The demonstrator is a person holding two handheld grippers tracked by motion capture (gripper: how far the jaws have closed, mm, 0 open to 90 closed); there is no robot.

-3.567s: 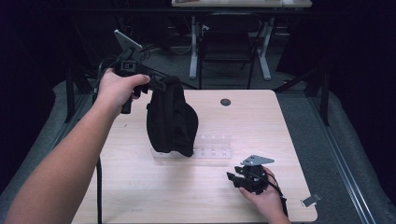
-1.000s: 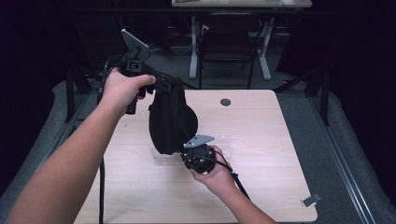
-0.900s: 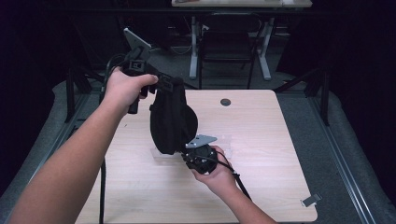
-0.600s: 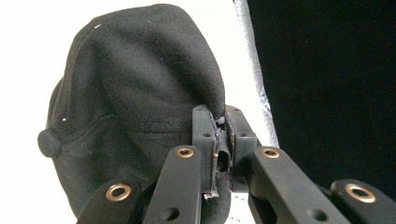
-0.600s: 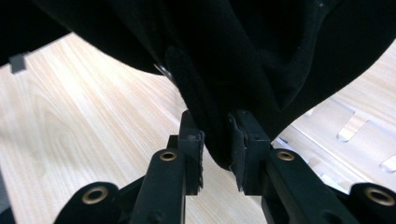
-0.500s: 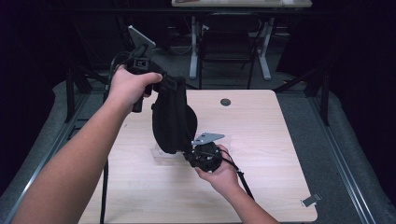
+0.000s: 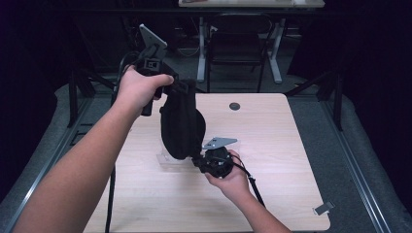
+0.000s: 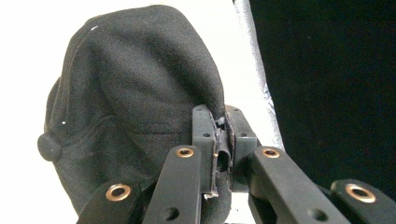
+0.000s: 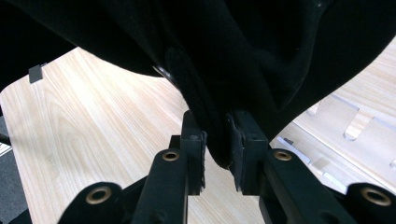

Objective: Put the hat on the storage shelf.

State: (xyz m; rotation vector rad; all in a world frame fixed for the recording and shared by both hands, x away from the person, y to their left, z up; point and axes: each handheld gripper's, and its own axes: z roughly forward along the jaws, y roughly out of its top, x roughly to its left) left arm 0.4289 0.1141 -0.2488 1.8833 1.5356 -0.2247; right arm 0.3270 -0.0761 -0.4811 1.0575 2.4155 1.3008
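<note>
High view counts: one black cap, two grippers, one clear plastic tray, one small dark round disc and one little grey clip. The left gripper is raised above the far left part of the wooden table; in the left gripper view its jaws are pressed nearly together on a fold of the cap's edge. The right gripper sits near the table's middle, at the cap's lower end; the right gripper view shows its jaws a little way apart with a band of the black cloth running down between them, both pads against it.

Compared with 3.6 s ago, the right gripper has left the near right part of the table and come up to the cap, and the left gripper and cap have shifted slightly rightward and higher.

The cap is soft, felt-like fabric, dome-shaped with stitched seams and a button at its crown, hanging over the tray, which is flat, see-through and cut with slots. The table is pale wood grain with rounded corners; the disc lies near its far edge, the clip at its near right corner.
</note>
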